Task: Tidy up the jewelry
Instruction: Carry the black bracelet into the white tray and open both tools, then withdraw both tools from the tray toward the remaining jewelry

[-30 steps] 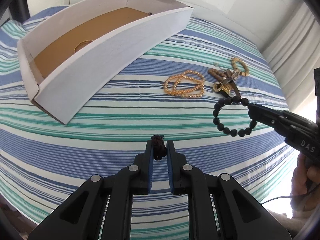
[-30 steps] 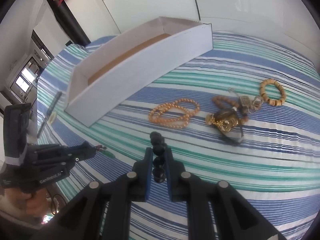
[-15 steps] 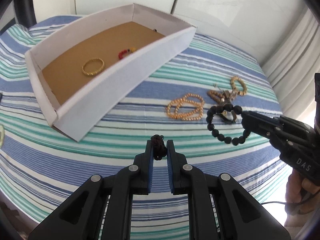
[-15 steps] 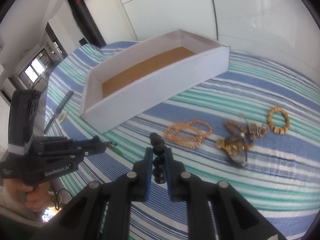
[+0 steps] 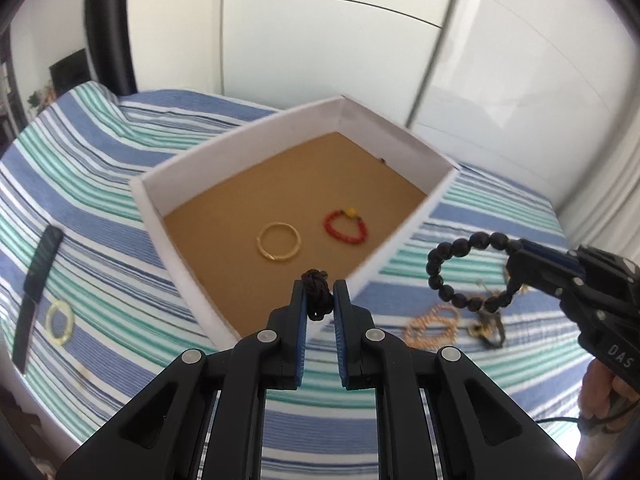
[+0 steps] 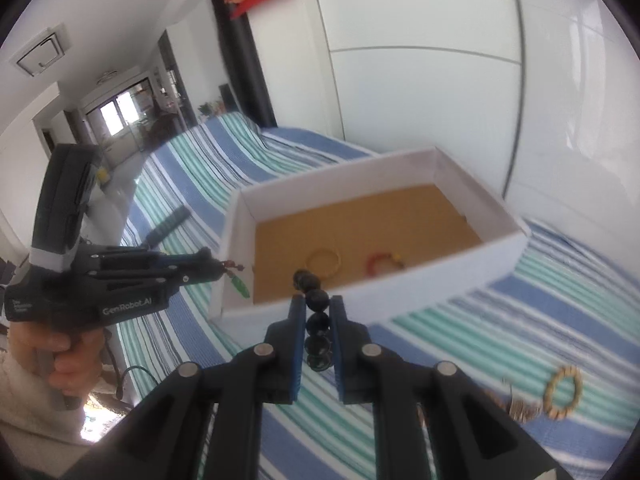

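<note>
Left gripper (image 5: 320, 300) pinches dark cord knot (image 5: 317, 282), green pendant (image 6: 241, 289) dangling below (seen from right camera). Right gripper (image 6: 316, 322) pinches black bead bracelet (image 5: 468, 272), held beside white box (image 5: 256, 140) on striped bed (image 5: 100, 184). Inside box: gold bangle (image 5: 279, 241), red bracelet (image 5: 346, 227).
</note>
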Tool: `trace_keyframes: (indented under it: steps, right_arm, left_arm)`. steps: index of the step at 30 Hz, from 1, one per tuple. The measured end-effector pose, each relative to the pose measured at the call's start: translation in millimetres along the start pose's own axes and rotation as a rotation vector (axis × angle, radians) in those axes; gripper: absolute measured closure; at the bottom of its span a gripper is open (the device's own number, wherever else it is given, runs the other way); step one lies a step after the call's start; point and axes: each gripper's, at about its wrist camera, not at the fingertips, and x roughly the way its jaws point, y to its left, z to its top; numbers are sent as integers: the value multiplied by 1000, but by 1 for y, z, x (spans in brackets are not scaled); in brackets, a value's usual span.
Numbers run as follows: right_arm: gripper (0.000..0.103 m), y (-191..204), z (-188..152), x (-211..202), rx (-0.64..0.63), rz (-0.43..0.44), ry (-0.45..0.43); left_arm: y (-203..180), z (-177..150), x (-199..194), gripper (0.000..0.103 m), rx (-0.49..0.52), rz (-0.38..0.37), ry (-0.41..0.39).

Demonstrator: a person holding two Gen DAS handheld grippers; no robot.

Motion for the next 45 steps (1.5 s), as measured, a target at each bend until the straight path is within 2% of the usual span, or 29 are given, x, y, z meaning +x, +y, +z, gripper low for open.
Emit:
trace_keyframes:
  steps: [7,13,19,25,27,28,29,31,36,38,39,42,45]
  right_arm:
    - [91,0,41,54,23,70,19]
    - [91,-3,48,109,69,126,103]
    - [91,-17,43,156,113,130,202]
    - [89,-22,45,180,109,90,246]
    - [88,-24,51,181,113,67,236]
    - [85,-25,55,178,106,41,228]
    - [70,-25,58,175,99,31,217]
    - [52,-26,66,159,91,10,165]
    - [50,-34,66,115,83,-69,92]
    - [45,-40,56,96,83,-107,69]
    - [41,-44,45,83,82,-143,52]
    - [40,-53,16,55,73,-244,27]
    - [40,-65,-32,21,99,-355,10]
  left_arm:
    - [21,21,35,92,-35,12,39]
    - [29,23,70,92,-39,34,91]
    - [43,22,103,92,-80,37,160]
    - [50,31,127,91,-121,21,226]
    - [50,36,132,86,-132,28,243]
    - [48,40,132,73,-137,26,244]
    - [47,43,131,59,-138,27,236]
    - [45,45,125,46,-134,36,207]
    - [24,37,104,32,-81,31,147]
    - [8,27,95,26,-38,37,120]
    - [2,22,91,25,-19,37,111]
    - [-27,-1,81,17,37,-1,76]
    - [-50,-27,71,12,73,-54,25]
